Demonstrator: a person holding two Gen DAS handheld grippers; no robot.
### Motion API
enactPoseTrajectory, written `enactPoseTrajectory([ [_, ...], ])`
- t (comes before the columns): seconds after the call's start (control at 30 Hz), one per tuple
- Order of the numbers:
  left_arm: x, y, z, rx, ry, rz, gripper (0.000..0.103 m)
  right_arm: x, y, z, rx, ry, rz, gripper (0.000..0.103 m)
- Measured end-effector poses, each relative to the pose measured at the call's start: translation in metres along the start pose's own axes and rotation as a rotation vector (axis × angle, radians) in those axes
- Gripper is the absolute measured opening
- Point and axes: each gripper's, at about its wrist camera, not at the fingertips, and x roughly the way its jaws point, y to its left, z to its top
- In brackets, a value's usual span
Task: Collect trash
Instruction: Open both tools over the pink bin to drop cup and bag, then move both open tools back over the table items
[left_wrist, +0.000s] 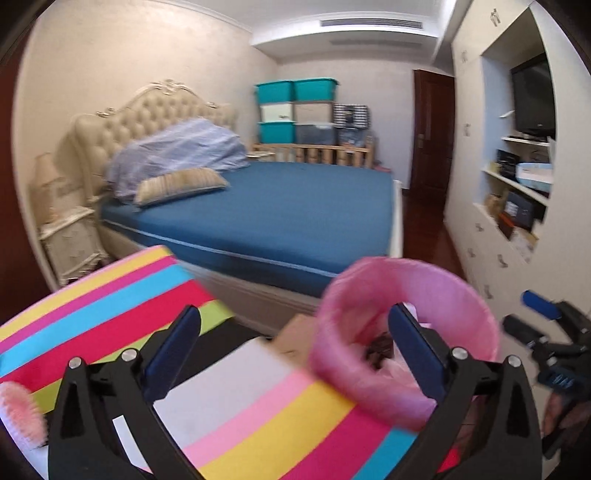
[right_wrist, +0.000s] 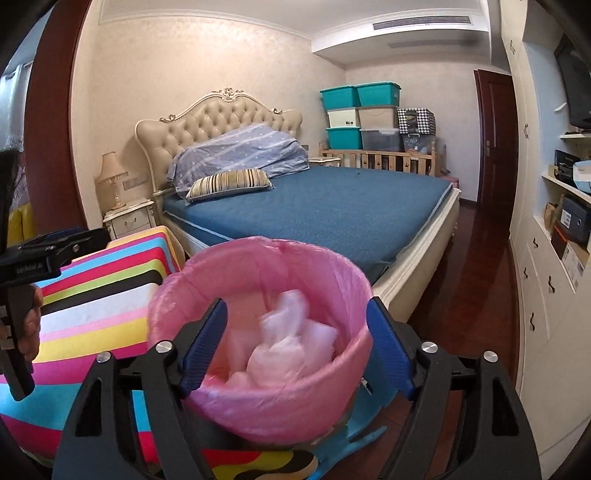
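- Because its pink liner folds over the rim, the bin (right_wrist: 258, 332) stands near, ready for trash, crumpled plastic (right_wrist: 284, 347) already inside.
- Both grippers, right (right_wrist: 295, 343) and left (left_wrist: 295, 354), are spread, pinching nothing.
- Left of the bin lies a striped cloth (left_wrist: 258, 406); the bed (right_wrist: 332, 214) stands far.

Left black two-finger gripper with blue pads (left_wrist: 295, 354) is held wide open, nothing gripped; right black blue-padded gripper (right_wrist: 295, 343) is likewise spread apart.
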Motion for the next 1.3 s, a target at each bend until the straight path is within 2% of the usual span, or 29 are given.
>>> enactPoseTrajectory([
  [0.13, -0.039, 0.039, -0.023, -0.038, -0.006, 0.008, 0.098, -0.008, 0.023, -0.001, -0.005, 0.012, 0.044, 0.078],
  [0.2, -0.062, 0.061, -0.038, -0.059, -0.011, 0.056, 0.098, -0.01, 0.044, -0.003, -0.011, 0.019, 0.085, 0.078],
  [0.27, -0.08, 0.082, -0.05, -0.043, 0.019, 0.086, 0.098, -0.009, 0.069, -0.005, -0.026, 0.033, 0.142, 0.078],
  [0.3, -0.089, 0.091, -0.056, -0.025, 0.027, 0.118, 0.098, -0.009, 0.08, -0.006, -0.039, 0.039, 0.161, 0.078],
  [0.33, -0.104, 0.103, -0.065, -0.003, 0.017, 0.181, 0.098, -0.01, 0.088, -0.008, -0.049, 0.042, 0.175, 0.078],
  [0.43, -0.136, 0.129, -0.083, 0.014, 0.008, 0.248, 0.098, -0.005, 0.133, -0.012, -0.084, 0.065, 0.246, 0.078],
  [0.57, -0.182, 0.167, -0.109, 0.023, 0.007, 0.383, 0.098, -0.002, 0.189, -0.016, -0.123, 0.092, 0.321, 0.079],
  [0.77, -0.243, 0.236, -0.15, -0.071, 0.042, 0.571, 0.098, -0.004, 0.27, -0.026, -0.213, 0.147, 0.45, 0.079],
  [0.9, -0.277, 0.284, -0.173, -0.147, 0.083, 0.657, 0.098, -0.004, 0.322, -0.036, -0.249, 0.197, 0.524, 0.079],
  [1.13, -0.319, 0.351, -0.195, -0.259, 0.105, 0.694, 0.098, 0.009, 0.398, -0.038, -0.306, 0.27, 0.59, 0.079],
  [1.3, -0.32, 0.386, -0.203, -0.349, 0.147, 0.645, 0.098, 0.028, 0.434, -0.032, -0.302, 0.313, 0.613, 0.079],
])
